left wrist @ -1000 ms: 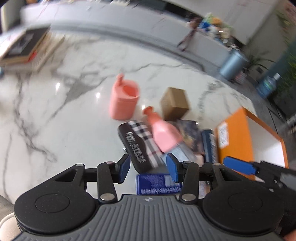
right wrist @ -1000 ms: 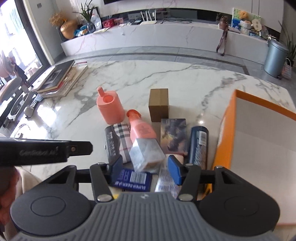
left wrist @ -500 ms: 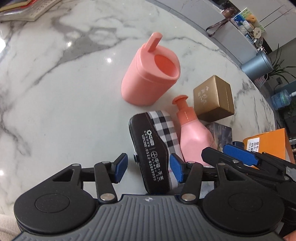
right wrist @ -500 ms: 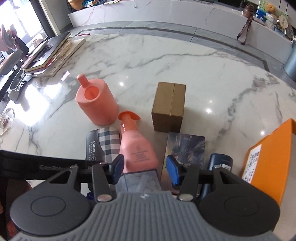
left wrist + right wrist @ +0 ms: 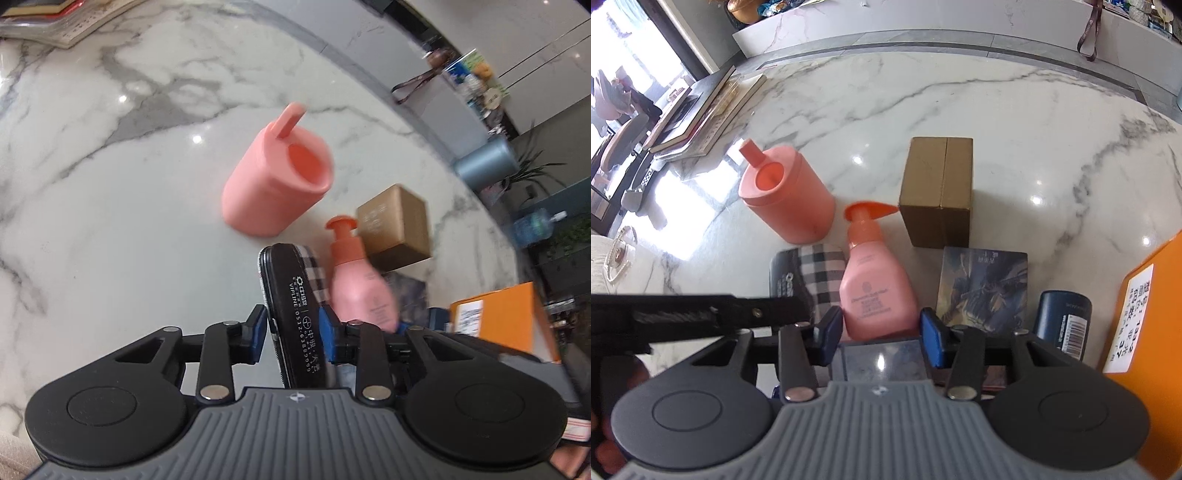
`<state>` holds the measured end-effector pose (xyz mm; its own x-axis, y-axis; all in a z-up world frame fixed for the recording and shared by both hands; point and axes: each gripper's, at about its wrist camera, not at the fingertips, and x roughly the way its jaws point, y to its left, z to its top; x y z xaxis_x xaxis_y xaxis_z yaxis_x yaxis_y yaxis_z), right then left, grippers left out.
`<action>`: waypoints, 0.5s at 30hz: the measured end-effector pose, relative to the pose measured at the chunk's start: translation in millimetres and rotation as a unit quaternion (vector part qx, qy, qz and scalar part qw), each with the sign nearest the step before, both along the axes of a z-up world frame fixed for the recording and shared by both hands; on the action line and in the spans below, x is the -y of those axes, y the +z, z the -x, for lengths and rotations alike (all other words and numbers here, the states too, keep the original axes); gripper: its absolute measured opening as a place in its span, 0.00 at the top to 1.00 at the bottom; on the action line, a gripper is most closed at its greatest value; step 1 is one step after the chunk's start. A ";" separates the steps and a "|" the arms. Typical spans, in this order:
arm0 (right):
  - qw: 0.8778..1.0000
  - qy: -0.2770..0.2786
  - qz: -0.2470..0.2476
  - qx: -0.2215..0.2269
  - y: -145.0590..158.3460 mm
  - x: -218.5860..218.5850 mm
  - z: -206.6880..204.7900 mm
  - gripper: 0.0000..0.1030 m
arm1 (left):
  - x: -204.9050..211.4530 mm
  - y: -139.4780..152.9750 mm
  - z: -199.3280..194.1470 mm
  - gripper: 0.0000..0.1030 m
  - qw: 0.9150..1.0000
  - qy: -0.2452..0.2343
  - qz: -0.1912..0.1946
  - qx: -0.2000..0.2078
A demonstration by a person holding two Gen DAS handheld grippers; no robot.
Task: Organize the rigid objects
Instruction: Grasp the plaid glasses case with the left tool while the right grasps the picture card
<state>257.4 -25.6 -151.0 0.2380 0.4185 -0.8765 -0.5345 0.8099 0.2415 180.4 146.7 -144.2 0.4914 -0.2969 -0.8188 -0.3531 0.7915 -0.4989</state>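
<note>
Left gripper (image 5: 293, 328) has just been closing and now pinches the checked case (image 5: 295, 310) beside the pink bottle (image 5: 873, 291), ready to lift; right gripper (image 5: 879, 332), closing too, straddles that bottle's base, untouched.

Left wrist view: near end of the black glasses case (image 5: 295, 314) hidden behind the left tool (image 5: 293, 334) body; can't tell if the left pad really touches it, right pad does. Pink pump bottle (image 5: 356, 288) blurred, label unreadable, base behind the tool. Pink canister (image 5: 275, 184) and brown box (image 5: 397, 225) motion-smeared. Orange box (image 5: 506, 317) partly covered by a dark blurred bar.

Right wrist view: bottle base (image 5: 877, 291) sits between the right tool (image 5: 881, 328) pads, contact unclear. Clear box (image 5: 879, 360) below mostly hidden by the tool body. Plaid case (image 5: 816, 273) half covered by the other tool's arm. Orange box (image 5: 1145, 295) cut by frame edge. Dark blue can (image 5: 1063, 321) lower part hidden; label print too small.
</note>
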 end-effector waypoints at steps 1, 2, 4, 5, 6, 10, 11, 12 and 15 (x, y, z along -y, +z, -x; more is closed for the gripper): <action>1.000 0.002 0.001 0.002 -0.9 -0.4 0.7 0.54 | 0.3 3.3 -0.4 0.67 1.000 -0.003 0.004 0.006; 1.000 0.002 0.002 0.001 -2.2 -0.9 0.6 0.54 | 0.5 5.7 -0.9 0.67 1.000 -0.006 0.005 0.009; 1.000 0.002 0.003 0.000 -3.9 0.4 1.1 0.54 | 3.8 7.8 -4.5 0.67 1.000 -0.008 0.004 0.012; 1.000 0.004 0.003 0.001 -3.7 0.3 1.3 0.54 | 3.3 8.1 -6.4 0.67 1.000 -0.006 0.007 0.012; 1.000 0.005 0.004 0.001 -3.6 0.0 0.9 0.54 | 3.0 7.7 -8.1 0.67 1.000 -0.004 0.015 0.012; 1.000 0.009 0.002 0.000 -3.9 1.0 -1.0 0.54 | 8.0 -4.9 -19.6 0.67 0.999 -0.001 0.042 -0.016; 1.000 0.009 0.002 0.001 -4.1 1.0 -1.2 0.54 | 11.0 -9.2 -23.3 0.69 0.999 -0.005 0.039 -0.025; 1.000 0.010 0.002 0.001 -4.1 0.9 -1.0 0.54 | 14.2 -12.8 -24.7 0.72 0.999 -0.005 0.027 -0.031; 1.000 0.014 0.005 -0.004 -3.5 0.8 -0.9 0.53 | 18.9 -11.5 -25.0 0.78 1.000 -0.012 0.009 -0.023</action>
<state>258.3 -26.4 -154.4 0.2196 0.4156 -0.8826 -0.5558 0.7969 0.2369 205.4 127.8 -155.7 0.4463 -0.3226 -0.8347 -0.3568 0.7913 -0.4965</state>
